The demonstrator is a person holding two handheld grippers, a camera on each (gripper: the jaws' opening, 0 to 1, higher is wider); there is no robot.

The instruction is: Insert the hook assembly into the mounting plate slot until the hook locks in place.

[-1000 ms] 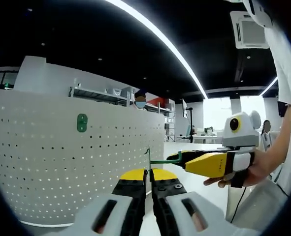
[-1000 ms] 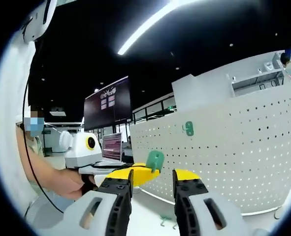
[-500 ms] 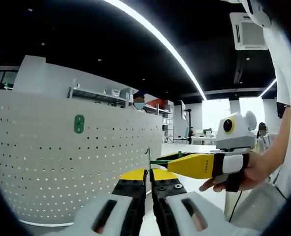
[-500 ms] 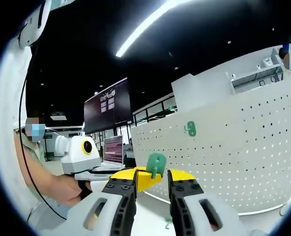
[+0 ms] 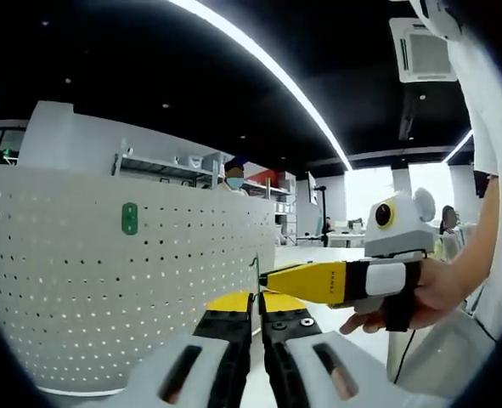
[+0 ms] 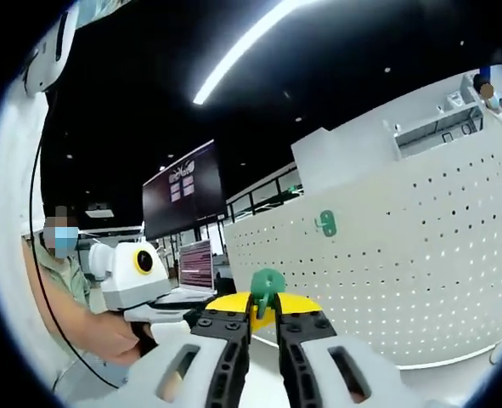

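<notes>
My left gripper is shut on a thin green mounting plate, seen edge-on and sticking up from its jaws. From the right, my right gripper reaches in with its yellow jaws drawn together at that plate. In the right gripper view, the right gripper is shut on the green hook assembly, whose rounded top rises between the jaws. The joint between hook and plate is hidden by the jaws. Both are held in the air in front of a white pegboard.
A second green hook piece hangs on the pegboard. Shelves run along the wall top. A person's hand holds the right gripper. A dark screen and a laptop stand behind.
The right gripper's jaws, wide apart a second ago, have closed onto the green piece. The right gripper has slid in toward the left gripper's plate.
</notes>
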